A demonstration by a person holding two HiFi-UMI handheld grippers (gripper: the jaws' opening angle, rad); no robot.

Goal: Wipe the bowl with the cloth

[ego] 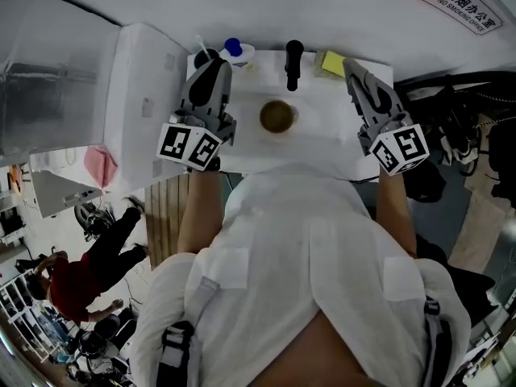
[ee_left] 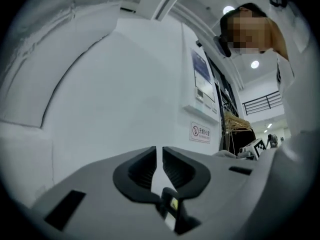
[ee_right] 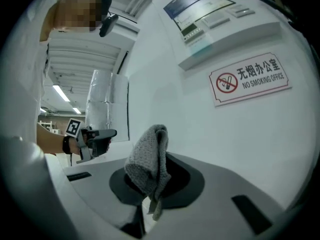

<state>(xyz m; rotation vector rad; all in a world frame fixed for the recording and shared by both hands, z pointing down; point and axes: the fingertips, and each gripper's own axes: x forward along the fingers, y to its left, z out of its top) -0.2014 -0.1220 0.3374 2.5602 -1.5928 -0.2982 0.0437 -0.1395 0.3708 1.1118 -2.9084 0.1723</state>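
A brownish bowl (ego: 276, 117) stands on the white counter (ego: 322, 147) in front of me, between my two raised hands. My right gripper (ego: 351, 64) (ee_right: 159, 156) is shut on a grey knitted cloth (ee_right: 149, 165), which stands up out of the jaws and hangs down in front of them. It points level at the white wall. My left gripper (ego: 214, 61) (ee_left: 162, 150) also points at the wall, left of the bowl; its jaws stand a thin slit apart with nothing between them. The bowl shows in neither gripper view.
At the back of the counter stand a blue-capped bottle (ego: 234, 49), a black upright fitting (ego: 294, 61) and a yellow-green sponge (ego: 329, 61). A no-smoking sign (ee_right: 250, 79) and a panel (ee_right: 210, 19) hang on the wall. A white cabinet (ego: 149, 103) is at the left.
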